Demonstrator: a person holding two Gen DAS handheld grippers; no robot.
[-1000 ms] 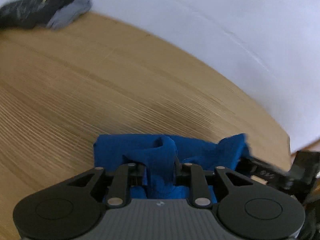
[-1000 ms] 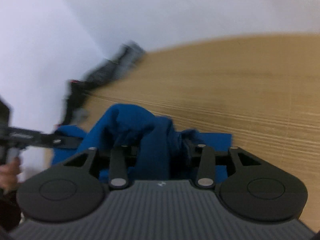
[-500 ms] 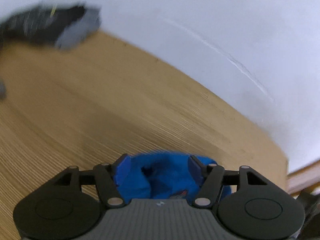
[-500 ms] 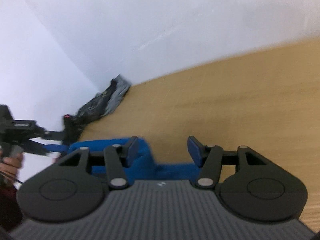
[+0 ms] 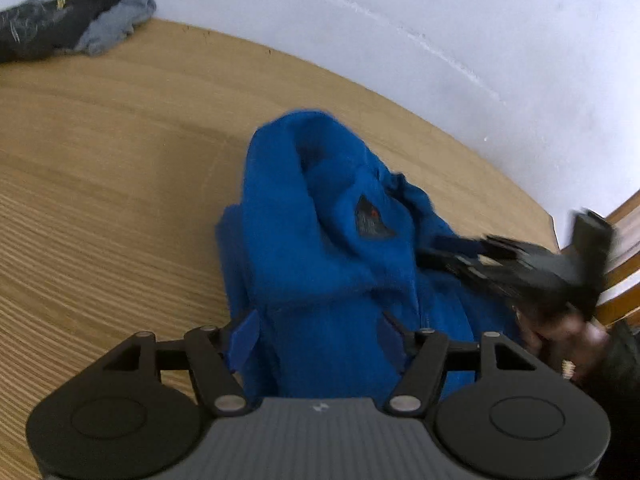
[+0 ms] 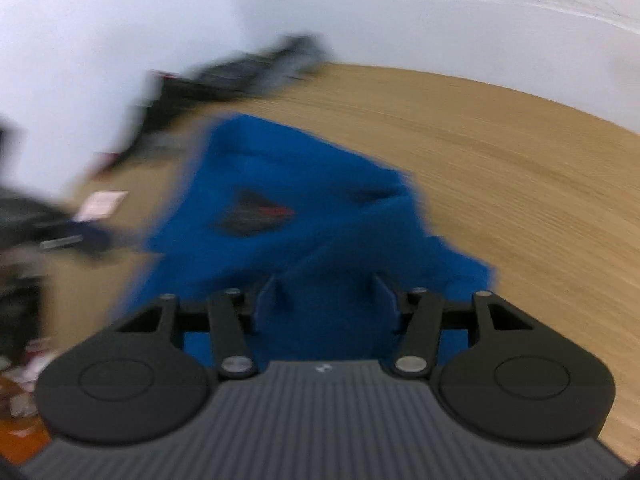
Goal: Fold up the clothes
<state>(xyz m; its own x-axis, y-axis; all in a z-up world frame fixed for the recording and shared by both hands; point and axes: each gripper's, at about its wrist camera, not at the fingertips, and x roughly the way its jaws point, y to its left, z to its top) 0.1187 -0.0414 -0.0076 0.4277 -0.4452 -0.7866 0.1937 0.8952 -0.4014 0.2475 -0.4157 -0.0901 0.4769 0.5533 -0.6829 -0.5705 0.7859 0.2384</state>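
1. Left wrist view: our left gripper (image 5: 318, 336) has its fingers (image 5: 245, 338) parted about halfway, gripping nothing. The blue garment (image 5: 320, 240) lies bunched on the wooden surface (image 5: 100, 160), straight ahead of the fingers and running on between them. Its dark label faces up, beyond the right finger. To do the fold well, we should flatten this heap and find an edge or corner before closing.
2. A dark clothes pile (image 5: 72, 28) lies well beyond the left finger. The right gripper (image 5: 520, 264) shows blurred, out past the right finger.
3. Against the earlier frames, the fingers were pinched on a fold of blue cloth; now they stand apart, and more of the garment shows ahead.
4. Right wrist view: the right gripper (image 6: 326, 300) is opening; cloth sits between its fingers (image 6: 267, 300) but we judge it unpinched. The blue garment (image 6: 288, 208) is heaped just ahead, blurred.
5. Earlier, a raised fold stood clamped between these fingers.
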